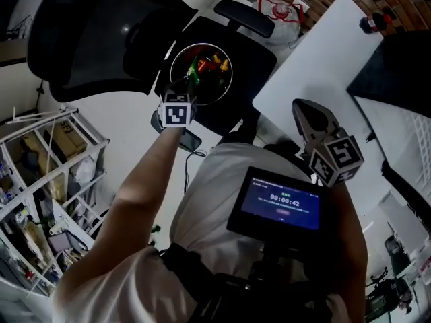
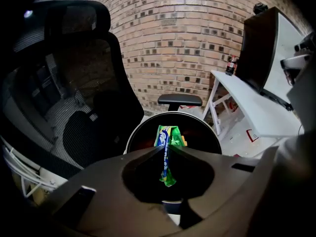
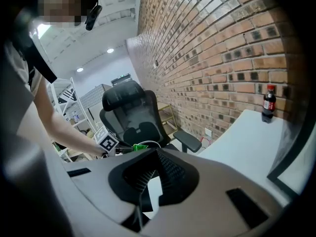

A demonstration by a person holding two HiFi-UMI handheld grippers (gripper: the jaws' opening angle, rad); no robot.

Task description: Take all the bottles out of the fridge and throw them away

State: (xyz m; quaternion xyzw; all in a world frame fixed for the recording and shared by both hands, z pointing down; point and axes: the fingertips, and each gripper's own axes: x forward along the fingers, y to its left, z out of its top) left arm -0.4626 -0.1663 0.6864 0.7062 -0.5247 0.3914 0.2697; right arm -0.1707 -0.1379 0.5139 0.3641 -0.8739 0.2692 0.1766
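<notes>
- the left gripper [image 2: 164, 151] is nipped tight on a green bottle [image 2: 167, 135], which is squashed thin where the jaws meet. its label end pokes out past the tips.
- the right gripper [image 3: 157, 152] is closed on nothing and held up by the person's chest, just above a small screen [image 1: 283, 204].
- right beyond the left tips sits the round, white-rimmed bin [image 2: 134, 132], with red, yellow and green things lying in it. the bottle hangs over its mouth and is not yet dropped.
- to do this step well, centre the tips over the opening and get the bottle's whole length inside the rim. then spread the jaws fully, so a light bottle falls clean and doesn't clip the edge and bounce out.
- the bin seems to rest on the seat of a black office chair [image 2: 74, 83], though the head view is too dark to be sure.
- an armrest [image 2: 179, 100] stands just behind the bin and a white desk [image 2: 256, 112] is to its right. neither blocks the drop.
- farther off, a cola bottle [image 3: 268, 101] stands on the desk by the brick wall [image 2: 187, 33], and a shelf rack [image 1: 40, 180] is at the left. no fridge shows in any view.
</notes>
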